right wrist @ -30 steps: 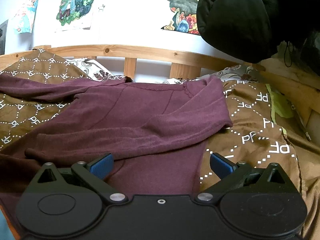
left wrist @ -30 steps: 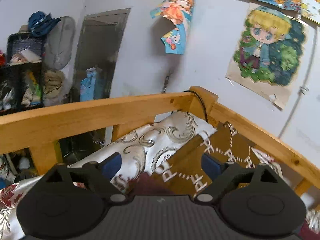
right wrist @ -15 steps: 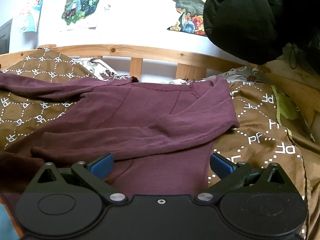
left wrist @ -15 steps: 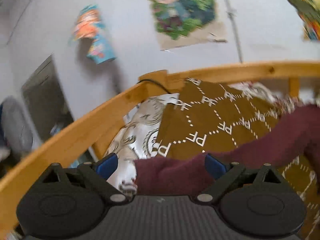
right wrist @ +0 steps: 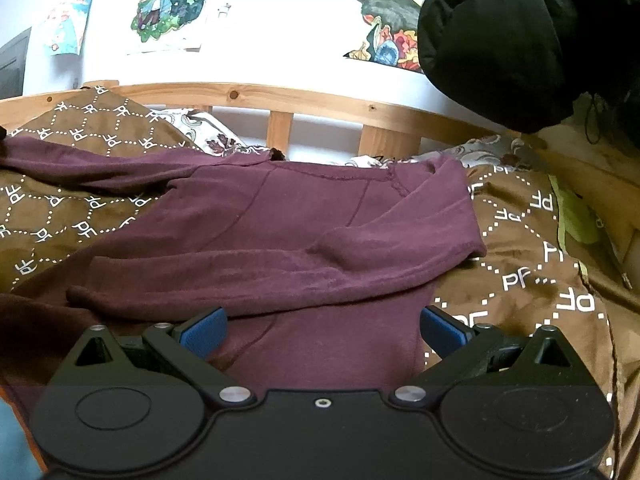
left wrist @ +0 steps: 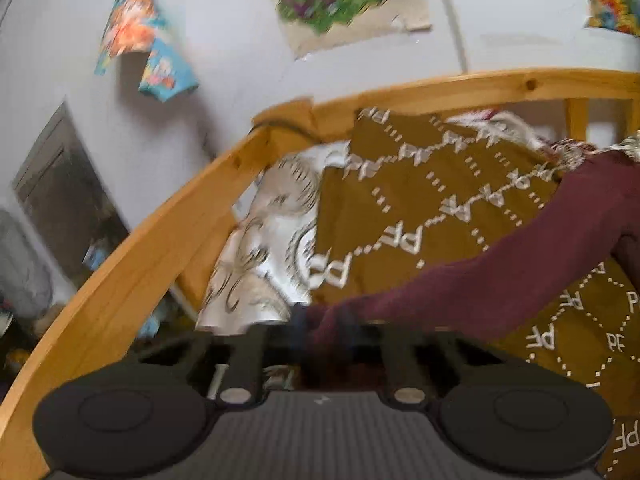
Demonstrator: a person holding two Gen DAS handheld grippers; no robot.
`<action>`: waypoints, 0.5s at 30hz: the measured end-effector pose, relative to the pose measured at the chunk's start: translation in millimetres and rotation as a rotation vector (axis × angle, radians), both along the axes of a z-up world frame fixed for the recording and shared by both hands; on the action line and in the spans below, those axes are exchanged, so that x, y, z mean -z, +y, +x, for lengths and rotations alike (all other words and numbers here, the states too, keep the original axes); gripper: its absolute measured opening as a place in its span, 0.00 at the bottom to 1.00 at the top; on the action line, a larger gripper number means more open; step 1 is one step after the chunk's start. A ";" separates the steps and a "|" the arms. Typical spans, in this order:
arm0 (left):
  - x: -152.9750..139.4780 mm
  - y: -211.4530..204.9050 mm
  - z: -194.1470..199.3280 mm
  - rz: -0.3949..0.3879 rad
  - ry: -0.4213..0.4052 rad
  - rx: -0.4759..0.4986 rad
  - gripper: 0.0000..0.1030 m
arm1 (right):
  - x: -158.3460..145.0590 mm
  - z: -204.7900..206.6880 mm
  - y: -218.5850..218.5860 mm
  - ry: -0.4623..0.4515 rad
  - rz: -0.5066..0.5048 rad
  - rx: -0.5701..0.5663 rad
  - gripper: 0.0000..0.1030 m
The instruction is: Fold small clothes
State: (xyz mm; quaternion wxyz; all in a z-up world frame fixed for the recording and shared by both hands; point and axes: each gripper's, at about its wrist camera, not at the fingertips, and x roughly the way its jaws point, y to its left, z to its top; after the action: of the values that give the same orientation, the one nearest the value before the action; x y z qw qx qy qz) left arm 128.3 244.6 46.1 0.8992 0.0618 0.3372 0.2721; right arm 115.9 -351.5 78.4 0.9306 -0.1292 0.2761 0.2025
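Observation:
A maroon sweater (right wrist: 280, 220) lies spread on a brown blanket (right wrist: 520, 248). One sleeve (right wrist: 260, 276) is folded across its body. The other sleeve (left wrist: 500, 280) stretches out to the left. In the left wrist view my left gripper (left wrist: 322, 324) is at that sleeve's end, its jaws closing with the maroon cuff pinched between the pads; the picture is blurred. My right gripper (right wrist: 322, 320) hangs open just above the sweater's near hem, with nothing held between its blue pads (right wrist: 204, 330).
A wooden bed rail (left wrist: 140, 260) curves round the bed's left and far sides. A white patterned sheet (left wrist: 260, 260) shows beside the blanket. A black jacket (right wrist: 520, 40) hangs at the upper right. Posters hang on the white wall.
The left gripper rolled, sank toward the bed and went from open to shut on the sleeve end. The right gripper has hardly moved and stays open.

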 end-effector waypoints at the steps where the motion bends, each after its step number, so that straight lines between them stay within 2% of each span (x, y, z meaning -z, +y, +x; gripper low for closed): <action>1: -5.2 1.9 -1.3 -0.046 -0.004 -0.023 0.05 | -1.1 -0.5 0.3 -0.005 -0.001 -0.001 0.99; 6: -45.8 -15.6 -0.4 -0.136 0.002 -0.057 0.03 | -11.8 -3.5 1.0 -0.038 0.007 -0.003 0.99; 10: -91.2 -25.7 -0.4 -0.344 0.008 -0.085 0.03 | -23.9 -6.7 2.0 -0.064 0.011 -0.006 0.99; 15: -127.4 -27.9 -13.9 -0.636 -0.024 -0.088 0.03 | -38.9 -13.6 4.4 -0.105 0.021 -0.028 0.99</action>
State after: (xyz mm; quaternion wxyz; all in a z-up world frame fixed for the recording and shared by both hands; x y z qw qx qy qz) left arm 114.4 216.7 173.5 0.8646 -0.2403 0.3972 0.1921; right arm 102.3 -347.0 117.3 0.9423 -0.1336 0.2228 0.2113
